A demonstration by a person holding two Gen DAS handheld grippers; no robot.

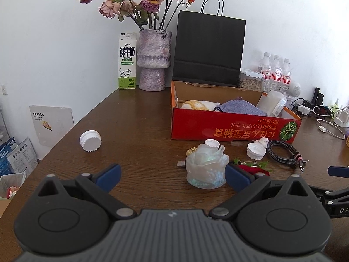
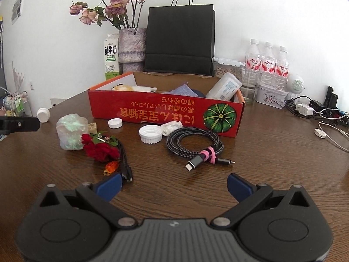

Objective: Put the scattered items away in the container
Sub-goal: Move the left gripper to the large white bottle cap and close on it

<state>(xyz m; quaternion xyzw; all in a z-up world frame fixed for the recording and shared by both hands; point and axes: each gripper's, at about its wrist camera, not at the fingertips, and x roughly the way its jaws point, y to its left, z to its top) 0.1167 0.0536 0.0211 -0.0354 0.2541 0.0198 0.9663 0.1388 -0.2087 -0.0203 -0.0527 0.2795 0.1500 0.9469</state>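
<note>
Left gripper [image 1: 172,176]: spread wide, empty, low over the table.
Right gripper [image 2: 174,184]: also wide, empty.
Rose-shaped holder [image 1: 206,167]: just before the red box [image 1: 235,126], beside the left gripper's right finger; looks stiff, slick, maybe brittle, so pinch across its outer walls.
Coiled cable [image 2: 195,142]: near the box front; limp, so grab it at its pink tie.
White cap [image 1: 90,140]: well left of the box; light and ridged.

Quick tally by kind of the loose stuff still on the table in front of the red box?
White caps: 3
Cables: 2
Iridescent rose-shaped holder: 1
Red flower sprig: 1
Crumpled white wad: 1
Small tan block: 1
Total: 9
</note>
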